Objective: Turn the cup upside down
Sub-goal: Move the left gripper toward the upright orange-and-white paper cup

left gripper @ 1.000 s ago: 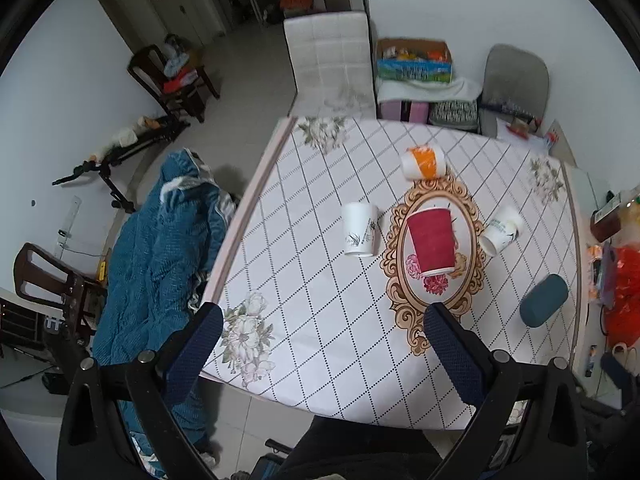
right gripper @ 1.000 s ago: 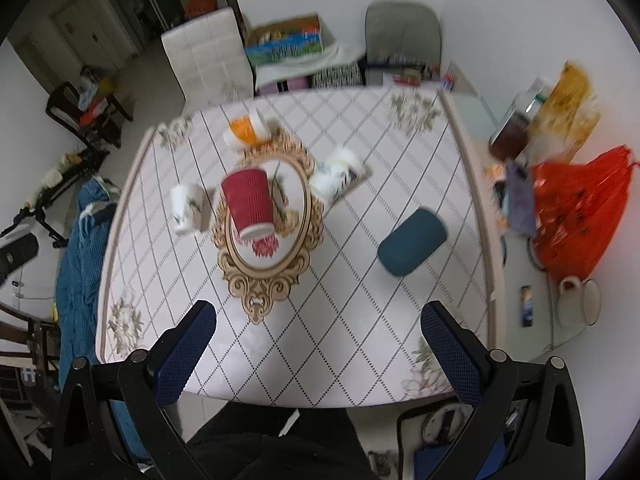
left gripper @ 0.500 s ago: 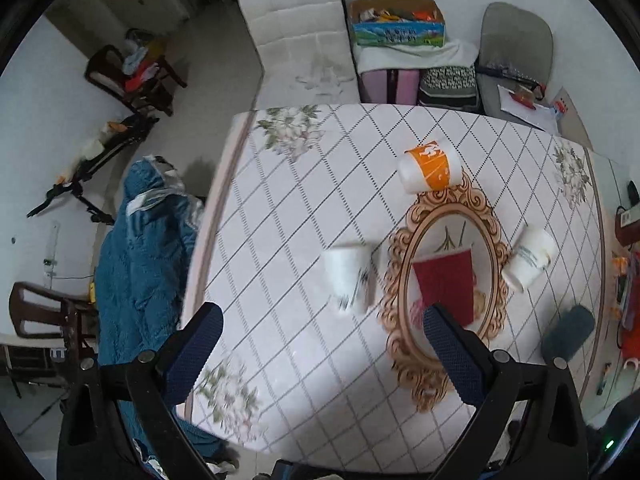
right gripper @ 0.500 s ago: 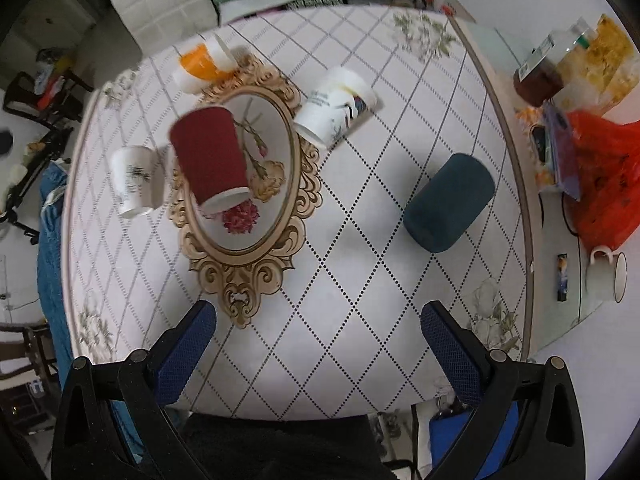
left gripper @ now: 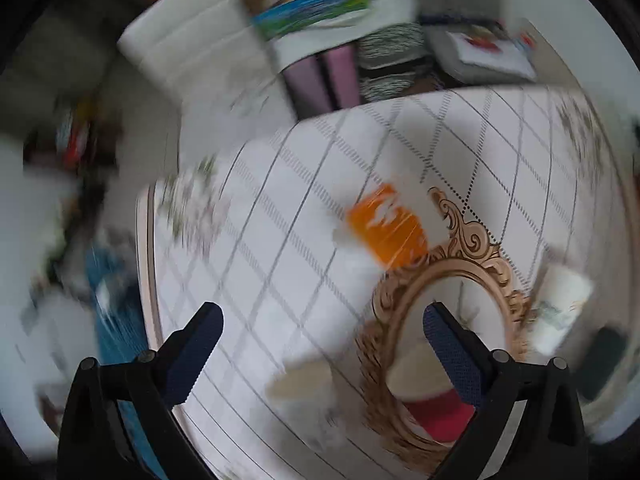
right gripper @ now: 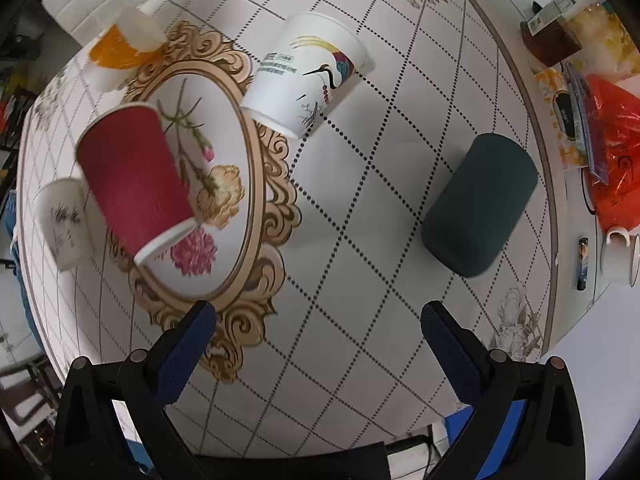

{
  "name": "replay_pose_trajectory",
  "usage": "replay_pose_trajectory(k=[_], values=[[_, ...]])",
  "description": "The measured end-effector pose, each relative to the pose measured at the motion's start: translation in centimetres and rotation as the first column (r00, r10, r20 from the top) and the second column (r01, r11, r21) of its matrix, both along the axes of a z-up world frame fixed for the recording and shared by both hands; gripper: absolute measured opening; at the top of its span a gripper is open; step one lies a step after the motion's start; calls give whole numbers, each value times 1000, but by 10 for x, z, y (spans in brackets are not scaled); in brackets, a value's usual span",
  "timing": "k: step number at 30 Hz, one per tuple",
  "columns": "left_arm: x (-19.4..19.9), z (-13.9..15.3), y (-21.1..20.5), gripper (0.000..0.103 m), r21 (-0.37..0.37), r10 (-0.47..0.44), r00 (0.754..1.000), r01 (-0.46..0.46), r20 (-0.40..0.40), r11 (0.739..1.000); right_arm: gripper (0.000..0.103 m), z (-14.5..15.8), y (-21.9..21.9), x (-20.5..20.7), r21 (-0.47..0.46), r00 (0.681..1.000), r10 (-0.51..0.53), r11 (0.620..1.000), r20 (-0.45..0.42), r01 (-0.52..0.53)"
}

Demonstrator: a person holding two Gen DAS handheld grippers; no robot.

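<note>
both grippers, left gripper [left gripper: 320, 332] and right gripper [right gripper: 318, 322], gape empty. red cup [right gripper: 134, 182] stands at ten o'clock of the right one; the blurred left view probably risks a mistimed reach toppling it.

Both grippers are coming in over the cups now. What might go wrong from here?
1. The left view is badly motion-blurred, so aiming the open left gripper is guesswork.
2. Five cups crowd the table; the red cup stands close to the small white cup, so wide fingers may knock a neighbour.
3. The dark cup lies on its side and could roll.
</note>
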State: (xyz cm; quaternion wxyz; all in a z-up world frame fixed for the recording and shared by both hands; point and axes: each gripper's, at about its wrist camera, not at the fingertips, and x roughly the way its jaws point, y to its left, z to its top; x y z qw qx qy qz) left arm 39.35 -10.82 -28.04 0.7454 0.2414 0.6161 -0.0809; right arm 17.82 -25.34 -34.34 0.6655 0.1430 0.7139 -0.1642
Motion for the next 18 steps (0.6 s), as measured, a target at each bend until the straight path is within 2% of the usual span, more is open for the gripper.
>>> replay_pose_trajectory(k=[1, 3, 5, 8, 14, 18], values=[[3, -5, -7, 102, 32, -52, 999, 52, 11, 998, 103, -2, -1, 4, -3, 1000, -5, 1000, -5, 5], [5, -19, -23, 102, 106, -180, 983, 177, 24, 978, 103, -6, -2, 10, -6, 1000, -14, 1000, -12, 14], [6, -33, -36, 103, 175, -295, 955, 287, 21, 942, 103, -10, -5, 15, -8, 999, -28, 1000, -20, 28], [11, -52, -47, 103, 240, -392, 920, 381, -4, 893, 103, -13, -8, 20, -7, 998, -52, 999, -29, 52], [13, -82, -64, 103, 249, -485, 871, 489, -83, 836, 103, -17, -11, 22, -2, 996, -81, 997, -39, 81], [9, -98, -74, 102, 250, -508, 853, 520, -116, 816, 103, -18, -10, 25, 0, 995, -86, 996, -44, 86]])
